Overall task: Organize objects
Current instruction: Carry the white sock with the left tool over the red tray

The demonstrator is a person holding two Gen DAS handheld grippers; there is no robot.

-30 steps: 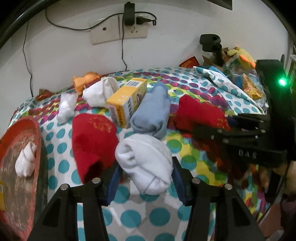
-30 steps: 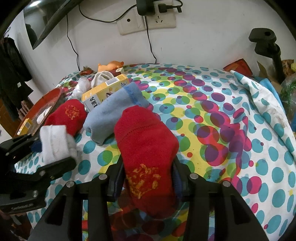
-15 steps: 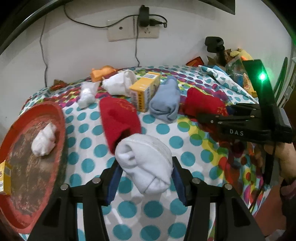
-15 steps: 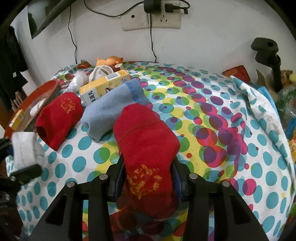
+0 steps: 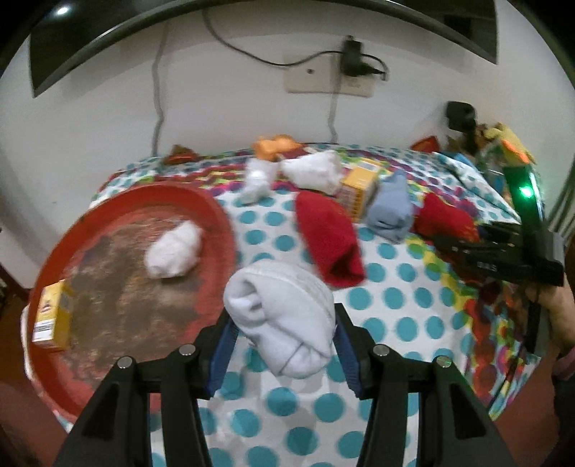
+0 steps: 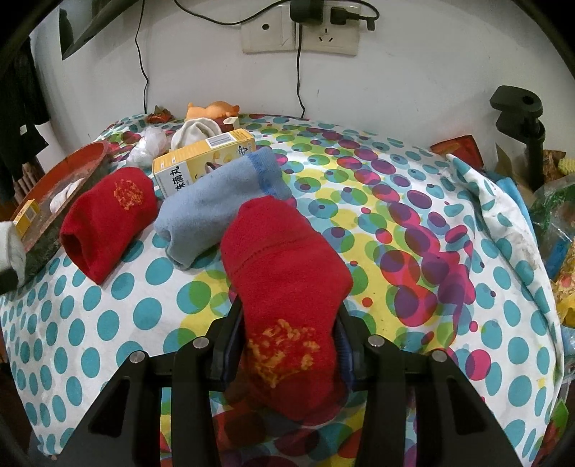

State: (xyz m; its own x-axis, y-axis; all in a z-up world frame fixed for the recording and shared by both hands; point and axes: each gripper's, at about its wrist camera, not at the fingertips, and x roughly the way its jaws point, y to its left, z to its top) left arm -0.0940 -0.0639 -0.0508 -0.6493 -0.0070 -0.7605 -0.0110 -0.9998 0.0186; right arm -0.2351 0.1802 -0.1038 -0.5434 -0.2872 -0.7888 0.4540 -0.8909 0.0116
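Observation:
My left gripper [image 5: 282, 345] is shut on a rolled white sock [image 5: 284, 316], held above the table just right of the round red tray [image 5: 215, 215]. The tray holds another white sock [image 5: 174, 249] and a small yellow box [image 5: 50, 314]. My right gripper [image 6: 287, 345] is shut on a red sock with gold embroidery [image 6: 284, 291] near the table's front. On the polka-dot cloth lie a second red sock [image 6: 107, 219], a light blue sock [image 6: 215, 204] and a yellow box [image 6: 205, 158]. The right gripper shows in the left wrist view [image 5: 503, 248].
More white socks [image 5: 316, 172] and an orange toy [image 6: 212, 109] lie near the wall. A black clamp stand [image 6: 521, 118] and a pile of bags [image 6: 553, 201] crowd the right edge. Wall sockets with cables [image 6: 298, 32] hang behind the table.
My left gripper has carried the white sock left, from among the socks toward the red tray. The right gripper has kept hold of the red sock and stayed almost in place.

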